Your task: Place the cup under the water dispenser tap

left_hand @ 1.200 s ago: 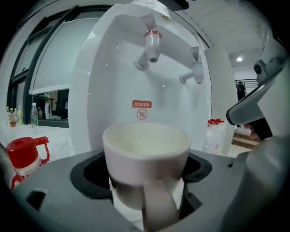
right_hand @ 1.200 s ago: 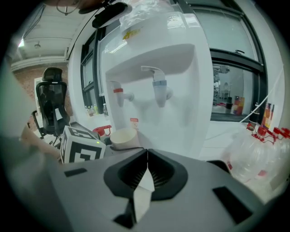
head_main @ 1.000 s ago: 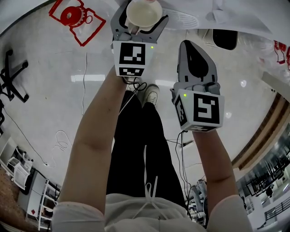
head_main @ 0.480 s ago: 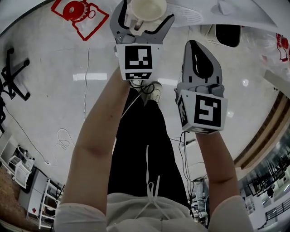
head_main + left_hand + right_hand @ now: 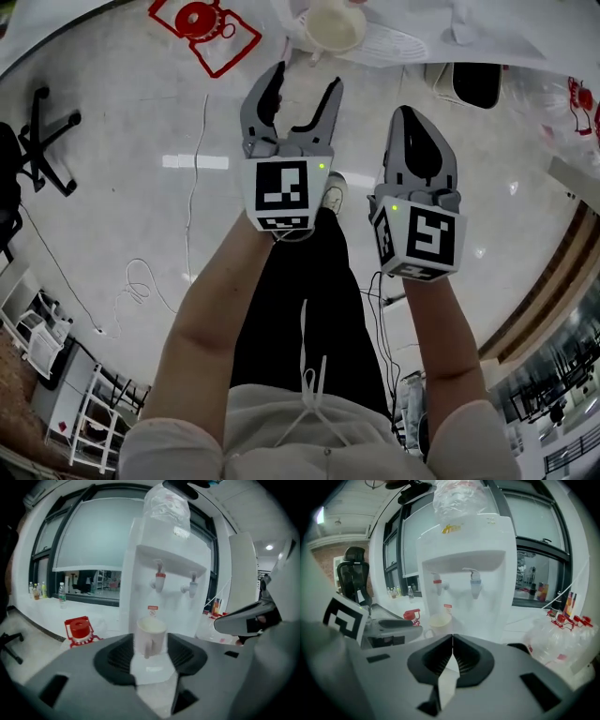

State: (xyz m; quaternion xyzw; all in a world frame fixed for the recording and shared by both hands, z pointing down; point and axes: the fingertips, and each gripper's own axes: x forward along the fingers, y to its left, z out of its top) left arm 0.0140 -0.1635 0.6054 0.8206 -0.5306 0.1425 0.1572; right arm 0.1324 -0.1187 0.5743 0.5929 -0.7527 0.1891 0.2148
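Observation:
A cream cup (image 5: 150, 637) with its handle toward me stands on the white water dispenser (image 5: 171, 606), under the red tap (image 5: 160, 580). In the head view the cup (image 5: 330, 25) sits at the top edge, apart from my left gripper (image 5: 292, 98). That gripper is drawn back, its jaws apart and closing, with nothing between them. My right gripper (image 5: 419, 127) hangs beside it, jaws shut and empty. The right gripper view shows the cup (image 5: 439, 623) ahead to the left, beyond the shut jaws of the right gripper (image 5: 452, 641).
A blue tap (image 5: 191, 587) is right of the red one. A red-capped item (image 5: 202, 28) lies on the floor left of the dispenser. An office chair (image 5: 42, 141) stands at the left, cables (image 5: 141, 281) trail over the floor, and wrapped bottles (image 5: 558, 639) lie to the right.
My left gripper has let go of the cup and pulled back toward me. The cup stays under the tap. The right gripper has shifted a little.

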